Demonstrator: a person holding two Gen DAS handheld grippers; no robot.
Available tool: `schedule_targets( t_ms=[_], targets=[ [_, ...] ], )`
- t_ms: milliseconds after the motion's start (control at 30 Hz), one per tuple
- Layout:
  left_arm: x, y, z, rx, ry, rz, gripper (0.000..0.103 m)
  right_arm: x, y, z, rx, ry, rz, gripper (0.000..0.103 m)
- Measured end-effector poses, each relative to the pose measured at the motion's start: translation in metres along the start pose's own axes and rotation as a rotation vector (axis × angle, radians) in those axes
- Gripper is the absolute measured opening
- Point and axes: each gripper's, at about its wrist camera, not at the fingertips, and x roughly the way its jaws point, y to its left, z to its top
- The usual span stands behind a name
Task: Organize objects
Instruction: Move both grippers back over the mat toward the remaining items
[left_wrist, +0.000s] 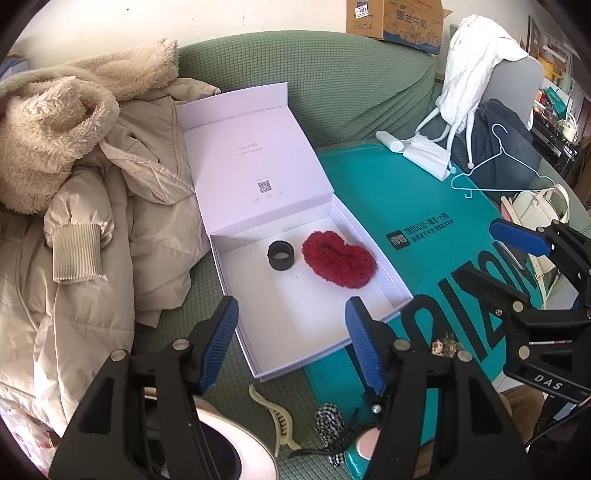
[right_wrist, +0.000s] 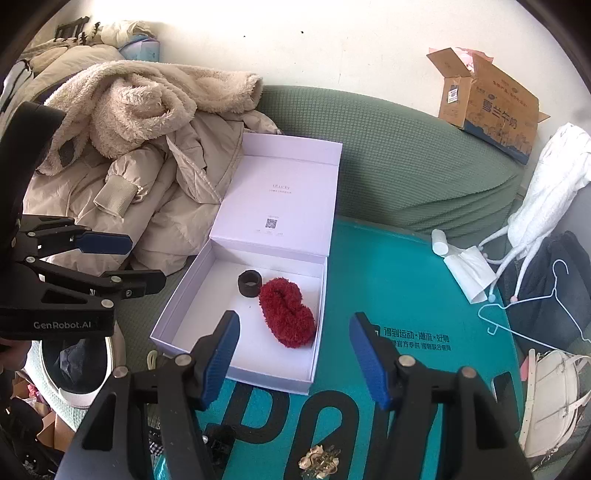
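Between your fingers: both grippers stand released, jaws parted with nothing in them. Your left gripper (left_wrist: 291, 343) hovers over the near end of the white box (left_wrist: 400, 291); your right gripper (right_wrist: 295, 358) hovers over the box's near rim and the teal bag (right_wrist: 406, 295).
Already in the box: the red fluffy scrunchie (right_wrist: 288, 317) and the black hair band (right_wrist: 250, 282), touching or nearly so, toward the hinge end.
Left to gather: the cream claw clip (left_wrist: 275, 419) and checked bow (left_wrist: 330, 422) on the green sofa cover (left_wrist: 332, 85) near you; a small gold ornament (right_wrist: 319, 459) on the bag.
Risk, lid: it leans open against the beige coat (left_wrist: 110, 206); you could knock it shut reaching in.
Risk, box: it sits half on the bag, so a hard push may tip it.
Risk, collision: your grippers are near each other; one reach could clip the other.
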Motion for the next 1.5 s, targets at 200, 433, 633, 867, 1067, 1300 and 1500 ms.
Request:
schedule_targets(
  t_ms=[200, 433, 633, 867, 1067, 1300, 1500],
  targets=[
    [-0.020, -0.013, -0.026, -0.016, -0.024, -0.024, 0.059, -0.020, -0.001, -0.017, 0.009, -0.002, -0.003, 0.062],
    [-0.031, -0.032, -0.061, 0.019, -0.035, -0.015, 0.059, -0.034, 0.002, -0.042, 0.015, -0.004, -0.003, 0.062],
    [-0.031, -0.041, -0.097, 0.021, 0.006, -0.058, 0.059, -0.042, 0.010, -0.072, 0.029, 0.018, -0.006, 0.062],
    [-0.032, -0.048, -0.134, 0.019, 0.039, -0.079, 0.059, -0.056, 0.023, -0.100, 0.017, 0.020, 0.014, 0.062],
    [-0.034, -0.049, -0.160, -0.005, 0.071, -0.125, 0.059, -0.064, 0.029, -0.117, 0.035, 0.021, 0.037, 0.062],
    [-0.035, -0.058, -0.180, 0.024, 0.076, -0.124, 0.059, -0.068, 0.031, -0.141, 0.067, 0.040, 0.050, 0.062],
    [-0.023, -0.070, -0.195, 0.067, 0.100, -0.155, 0.059, -0.067, 0.029, -0.157, 0.104, 0.059, 0.057, 0.062]
  ],
)
